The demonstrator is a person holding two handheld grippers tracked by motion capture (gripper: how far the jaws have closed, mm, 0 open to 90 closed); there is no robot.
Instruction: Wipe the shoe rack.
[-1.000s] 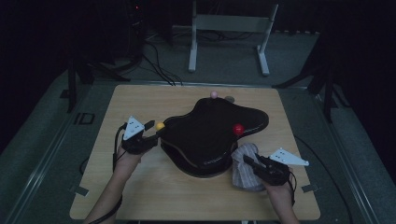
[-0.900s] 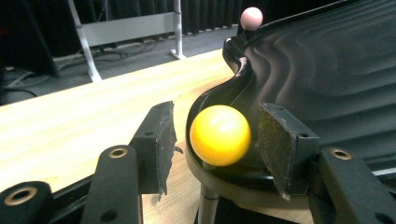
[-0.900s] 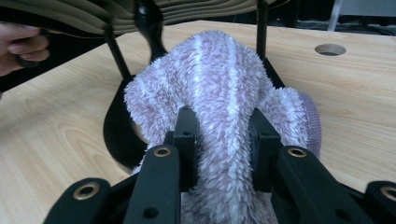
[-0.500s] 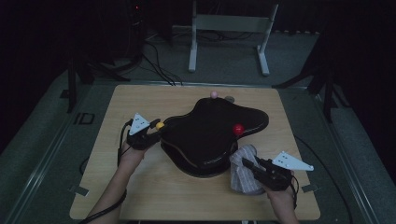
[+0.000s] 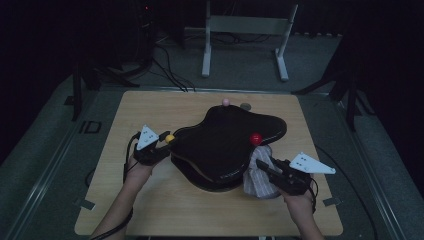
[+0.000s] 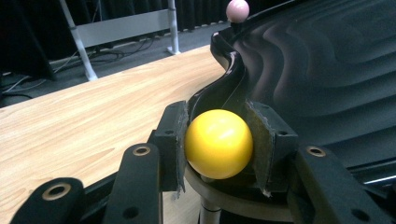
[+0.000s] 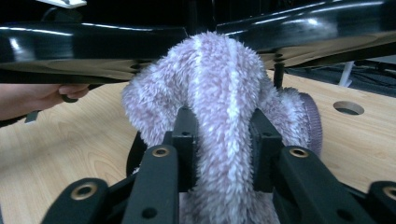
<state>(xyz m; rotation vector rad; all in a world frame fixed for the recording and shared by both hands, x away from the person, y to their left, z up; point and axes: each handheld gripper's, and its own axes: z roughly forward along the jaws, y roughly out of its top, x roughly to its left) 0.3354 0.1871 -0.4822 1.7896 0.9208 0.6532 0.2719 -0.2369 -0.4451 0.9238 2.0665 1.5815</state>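
Observation:
A glossy black wavy board (image 5: 225, 145) lies mid-table on short posts, with coloured balls along its rim. My left gripper (image 5: 162, 145) is shut on the yellow ball (image 6: 218, 142) at the board's left edge (image 6: 233, 79); its jaws have just been closing on it. My right gripper (image 5: 265, 167) holds a fuzzy lilac cloth (image 7: 224, 116) under the board's right front edge (image 7: 93, 42). Its jaws have just been opening a little, with the cloth (image 5: 260, 177) still pinched between the pads (image 7: 184, 140). A red ball (image 5: 255, 137) sits just above the cloth.
A pink ball (image 5: 226, 101) stands at the board's far edge, also seen in the left gripper view (image 6: 237, 10). The wooden table (image 5: 150, 210) has a round hole (image 7: 348, 108) near the cloth. A white frame (image 5: 245, 25) stands on the floor behind.
The left jaws have closed onto the yellow ball. The right gripper has risen slightly with the cloth against the board's edge.

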